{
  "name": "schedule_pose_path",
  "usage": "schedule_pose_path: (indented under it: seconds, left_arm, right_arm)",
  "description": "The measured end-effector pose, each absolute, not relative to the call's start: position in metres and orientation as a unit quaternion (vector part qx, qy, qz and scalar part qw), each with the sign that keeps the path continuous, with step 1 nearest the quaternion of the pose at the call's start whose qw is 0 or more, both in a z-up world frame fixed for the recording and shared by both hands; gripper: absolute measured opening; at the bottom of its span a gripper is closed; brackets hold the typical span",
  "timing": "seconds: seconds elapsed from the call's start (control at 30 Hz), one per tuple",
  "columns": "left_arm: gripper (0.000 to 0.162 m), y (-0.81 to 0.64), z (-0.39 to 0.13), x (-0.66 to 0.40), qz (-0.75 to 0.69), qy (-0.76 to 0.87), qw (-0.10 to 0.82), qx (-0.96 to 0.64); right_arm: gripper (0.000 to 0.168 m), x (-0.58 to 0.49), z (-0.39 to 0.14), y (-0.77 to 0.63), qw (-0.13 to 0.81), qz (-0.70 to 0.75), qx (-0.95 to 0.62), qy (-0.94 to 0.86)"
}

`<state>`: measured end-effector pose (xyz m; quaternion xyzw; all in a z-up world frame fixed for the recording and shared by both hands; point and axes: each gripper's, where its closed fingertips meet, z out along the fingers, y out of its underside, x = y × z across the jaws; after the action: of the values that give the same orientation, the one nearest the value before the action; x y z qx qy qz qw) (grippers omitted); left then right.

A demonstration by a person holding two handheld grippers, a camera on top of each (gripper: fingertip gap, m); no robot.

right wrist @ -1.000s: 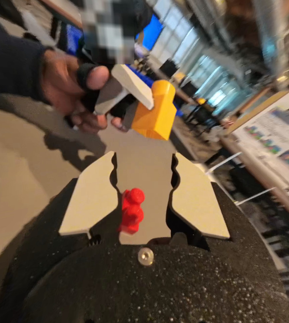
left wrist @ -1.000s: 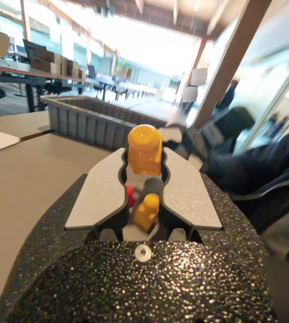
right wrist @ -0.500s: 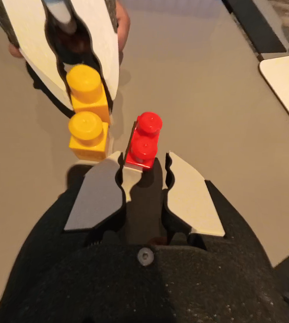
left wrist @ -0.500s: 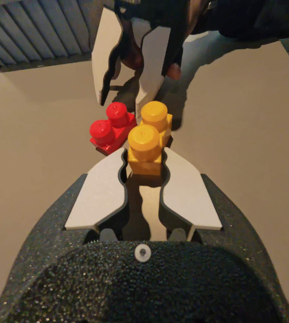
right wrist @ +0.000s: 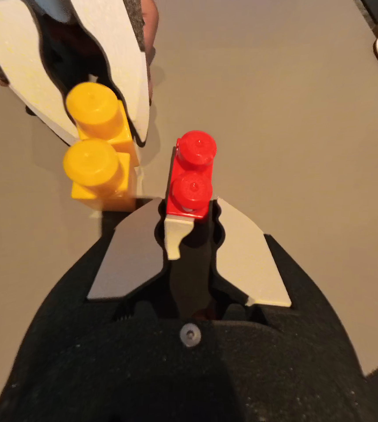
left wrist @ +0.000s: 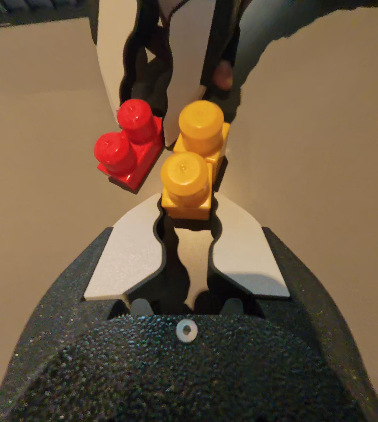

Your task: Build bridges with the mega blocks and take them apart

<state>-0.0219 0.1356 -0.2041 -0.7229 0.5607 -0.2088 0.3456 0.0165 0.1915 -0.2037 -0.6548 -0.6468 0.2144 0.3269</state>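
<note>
Dim warm light, hard shadows, slight blur, wide-angle distortion at edges.

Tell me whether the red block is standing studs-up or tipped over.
Studs-up. The red block sits flat on the table, both round studs pointing upward, with the right gripper straddling its near end, jaws apart.

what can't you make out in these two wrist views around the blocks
- Left wrist view: whether the held single-stud yellow plastic block touches the tan tabletop; the left gripper hides its base.
- Right wrist view: near end of the red two-stud plastic block, between the right gripper fingers; contact unclear.
- Both views: the other yellow block's underside.
</note>
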Motion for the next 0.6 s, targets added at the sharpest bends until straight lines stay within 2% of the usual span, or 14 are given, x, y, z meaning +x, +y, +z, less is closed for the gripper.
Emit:
schedule_pose_path:
  seconds: [0.23, 0.37, 0.47, 0.6]
  left_arm:
    - [0.036, 0.134, -0.204, -0.025, -0.206, 0.561, 0.35, -0.722]
    - [0.036, 0.132, -0.203, -0.028, -0.204, 0.563, 0.353, -0.719]
    - [0.036, 0.132, -0.203, -0.028, -0.204, 0.564, 0.353, -0.718]
    - [0.036, 0.13, -0.203, -0.024, -0.203, 0.572, 0.356, -0.711]
  right_arm:
    - [0.044, 0.039, -0.187, 0.186, 0.339, 0.195, -0.64, -0.661]
    - [0.03, 0.035, -0.168, 0.136, 0.301, 0.29, -0.591, -0.69]
    - [0.019, 0.031, -0.172, 0.124, 0.297, 0.28, -0.572, -0.711]
    - [0.018, 0.023, -0.183, 0.122, 0.287, 0.279, -0.584, -0.707]
